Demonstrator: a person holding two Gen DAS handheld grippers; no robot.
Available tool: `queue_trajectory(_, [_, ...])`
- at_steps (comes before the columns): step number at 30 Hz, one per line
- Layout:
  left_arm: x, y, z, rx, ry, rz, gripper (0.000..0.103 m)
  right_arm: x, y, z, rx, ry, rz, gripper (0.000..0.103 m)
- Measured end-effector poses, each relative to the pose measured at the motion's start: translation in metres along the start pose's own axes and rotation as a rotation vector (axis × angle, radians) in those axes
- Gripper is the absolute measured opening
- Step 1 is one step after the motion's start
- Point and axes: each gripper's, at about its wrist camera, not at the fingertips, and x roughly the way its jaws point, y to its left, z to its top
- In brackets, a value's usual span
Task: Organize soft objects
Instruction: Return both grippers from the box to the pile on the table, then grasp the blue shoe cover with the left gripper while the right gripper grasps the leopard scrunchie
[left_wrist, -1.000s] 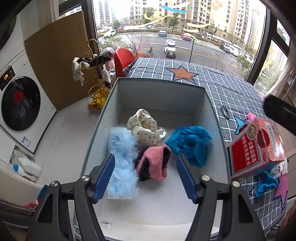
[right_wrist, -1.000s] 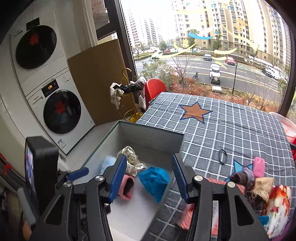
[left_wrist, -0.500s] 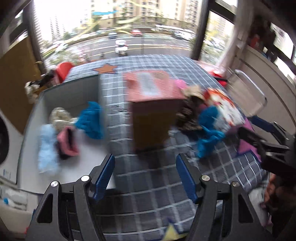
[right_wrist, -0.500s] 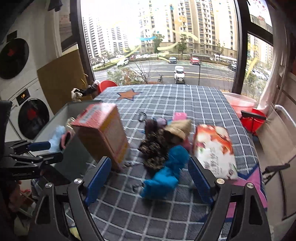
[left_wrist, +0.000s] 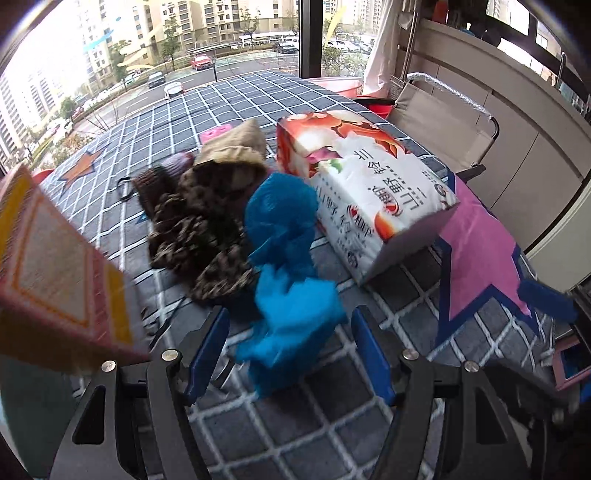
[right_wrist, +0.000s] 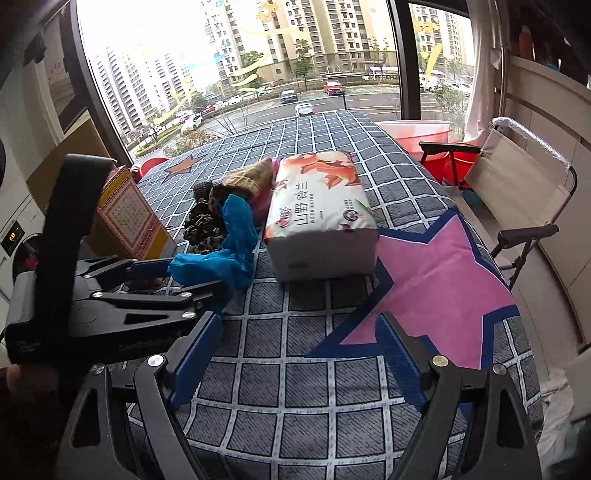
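Note:
A bright blue soft cloth (left_wrist: 288, 280) lies on the checked tablecloth (left_wrist: 295, 424), its near end between my left gripper's (left_wrist: 290, 350) open fingers. In the right wrist view the left gripper (right_wrist: 177, 275) straddles the same blue cloth (right_wrist: 229, 243). Behind it lie a leopard-print soft item (left_wrist: 199, 229), a tan knit item (left_wrist: 236, 147) and a dark maroon knit item (left_wrist: 155, 181). My right gripper (right_wrist: 295, 358) is open and empty above the cloth near the pink star (right_wrist: 436, 280).
A white tissue pack (left_wrist: 365, 184) lies right of the blue cloth. A red and yellow carton (left_wrist: 55, 269) stands at the left. A folding chair (right_wrist: 517, 192) and a red basin (right_wrist: 417, 133) are beyond the table's right edge. A washing machine (right_wrist: 14, 236) is far left.
Both grippers swung right from the grey box with soft items to the pile on the table. My left gripper has come down around the blue cloth.

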Motion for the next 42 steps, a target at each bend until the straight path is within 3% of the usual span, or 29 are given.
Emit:
queue_trajectory(1, [0.006,-0.001,0.003,-0.009,0.005,-0.010,0.063,0.000,-0.003,-0.001,0.007,0.002,-0.003,0.086])
queue_trajectory(2, [0.011,0.000,0.004,-0.017,0.020,-0.005,0.033,0.001,-0.005,-0.001,0.010,0.004,-0.004,0.086])
queue_trajectory(3, [0.015,0.002,0.003,-0.024,0.051,0.003,0.020,0.003,-0.007,-0.002,0.013,0.006,-0.007,0.086])
queue_trajectory(5, [0.017,0.009,-0.001,-0.056,0.073,-0.011,0.013,0.004,-0.009,-0.003,0.013,0.006,-0.010,0.086])
queue_trajectory(13, [-0.009,0.032,-0.047,-0.109,0.089,-0.001,0.012,0.013,0.008,0.008,-0.064,-0.001,0.024,0.086])
queue_trajectory(22, [-0.024,0.067,-0.087,-0.190,0.116,0.016,0.012,0.037,0.082,0.040,-0.293,-0.036,0.109,0.086])
queue_trajectory(27, [-0.024,0.073,-0.093,-0.200,0.096,-0.006,0.012,0.087,0.113,0.059,-0.332,0.039,0.128,0.086])
queue_trajectory(34, [-0.029,0.091,-0.105,-0.214,0.083,-0.043,0.013,0.161,0.124,0.080,-0.291,0.150,0.006,0.086])
queue_trajectory(36, [-0.029,0.098,-0.103,-0.210,0.083,-0.045,0.013,0.172,0.129,0.085,-0.279,0.174,0.049,0.086])
queue_trajectory(38, [-0.030,0.101,-0.103,-0.219,0.083,-0.057,0.013,0.185,0.133,0.085,-0.259,0.213,0.051,0.064])
queue_trajectory(39, [-0.030,0.102,-0.104,-0.225,0.083,-0.064,0.013,0.189,0.134,0.082,-0.266,0.228,0.046,0.043])
queue_trajectory(42, [-0.031,0.110,-0.106,-0.235,0.082,-0.076,0.013,0.178,0.131,0.068,-0.273,0.213,0.064,0.038])
